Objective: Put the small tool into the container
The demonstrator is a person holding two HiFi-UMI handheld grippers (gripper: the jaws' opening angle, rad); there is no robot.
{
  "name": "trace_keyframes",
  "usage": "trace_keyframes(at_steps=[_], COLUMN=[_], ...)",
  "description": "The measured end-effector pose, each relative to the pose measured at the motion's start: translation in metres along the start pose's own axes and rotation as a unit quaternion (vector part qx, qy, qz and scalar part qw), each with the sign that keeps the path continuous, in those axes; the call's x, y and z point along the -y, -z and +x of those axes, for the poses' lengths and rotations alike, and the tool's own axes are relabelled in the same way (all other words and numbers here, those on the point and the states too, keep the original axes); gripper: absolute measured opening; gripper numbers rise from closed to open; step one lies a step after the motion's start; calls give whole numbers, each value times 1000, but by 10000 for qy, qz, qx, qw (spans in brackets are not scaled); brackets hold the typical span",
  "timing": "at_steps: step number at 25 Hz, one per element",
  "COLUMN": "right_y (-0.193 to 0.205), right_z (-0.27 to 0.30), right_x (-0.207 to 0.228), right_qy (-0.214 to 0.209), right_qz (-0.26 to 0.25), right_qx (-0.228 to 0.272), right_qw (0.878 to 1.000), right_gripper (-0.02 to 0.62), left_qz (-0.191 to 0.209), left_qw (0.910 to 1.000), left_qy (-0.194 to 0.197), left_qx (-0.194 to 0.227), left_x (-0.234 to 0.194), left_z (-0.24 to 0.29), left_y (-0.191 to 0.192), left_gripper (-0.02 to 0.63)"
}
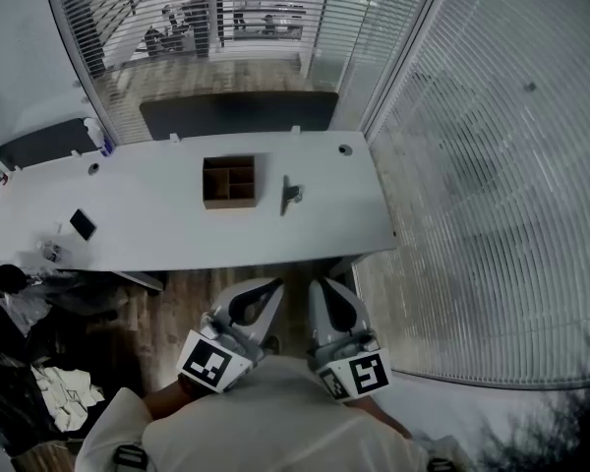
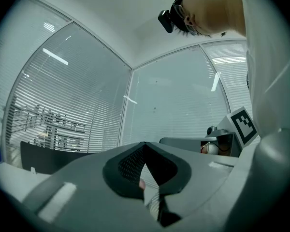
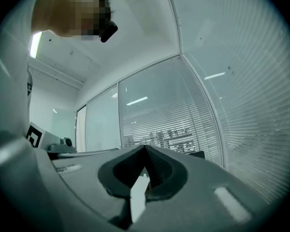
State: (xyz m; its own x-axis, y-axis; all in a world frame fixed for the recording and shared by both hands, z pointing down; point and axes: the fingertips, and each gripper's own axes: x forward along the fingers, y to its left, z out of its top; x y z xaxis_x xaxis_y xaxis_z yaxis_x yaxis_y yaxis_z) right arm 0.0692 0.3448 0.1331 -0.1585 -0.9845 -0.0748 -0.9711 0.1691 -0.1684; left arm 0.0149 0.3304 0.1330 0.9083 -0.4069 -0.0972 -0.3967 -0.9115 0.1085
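A long white desk (image 1: 305, 234) stands on wood flooring (image 1: 182, 318), hemmed by glass walls (image 1: 492, 185) with slatted blinds.

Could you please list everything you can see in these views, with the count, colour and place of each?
table: one, white, middle of the head view.
container: one, brown, with compartments, on the table's middle.
small tool: one, grey, on the table right of the container, apart from it.
phone: one, dark, on the table's left part.
black panels: two, beyond the table's far edge.
blinds: white, on the glass walls behind and to the right.
left gripper: one, grey, shut and empty, short of the table's near edge.
right gripper: one, grey, shut and empty, beside the left one.
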Motion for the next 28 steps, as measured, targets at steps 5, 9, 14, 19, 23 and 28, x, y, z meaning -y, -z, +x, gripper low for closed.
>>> trace_keyframes(at_steps=[5,9,14,19,23,28], right_y=[4,7,10,14,17,17], right_z=[-15,-25,-31,-32,-27,-12], right_x=[9,18,21,24,26,30], right_qy=[-19,7,-56,-50,-48,-16], right_qz=[43,69,145,234,279,292], right_qx=[-23,-64,-85,-71,-46,-90], right_qw=[10000,10000,9998,9997,9996,9995], right_gripper=[0,0,0,0,0,0], left_qz=[-56,-32,-76,-3,29,46], left_qw=[10000,10000,9998,9998,9999,9998], left_qy=[-30,-38,-131,-132,-131,-108], left_qx=[-31,-37,-96,-114,-21,143], left_x=[15,25,29,31,27,17], left_z=[4,8,8,9,12,16], left_y=[8,13,18,19,19,12], left_gripper=[2,2,2,2,3,3])
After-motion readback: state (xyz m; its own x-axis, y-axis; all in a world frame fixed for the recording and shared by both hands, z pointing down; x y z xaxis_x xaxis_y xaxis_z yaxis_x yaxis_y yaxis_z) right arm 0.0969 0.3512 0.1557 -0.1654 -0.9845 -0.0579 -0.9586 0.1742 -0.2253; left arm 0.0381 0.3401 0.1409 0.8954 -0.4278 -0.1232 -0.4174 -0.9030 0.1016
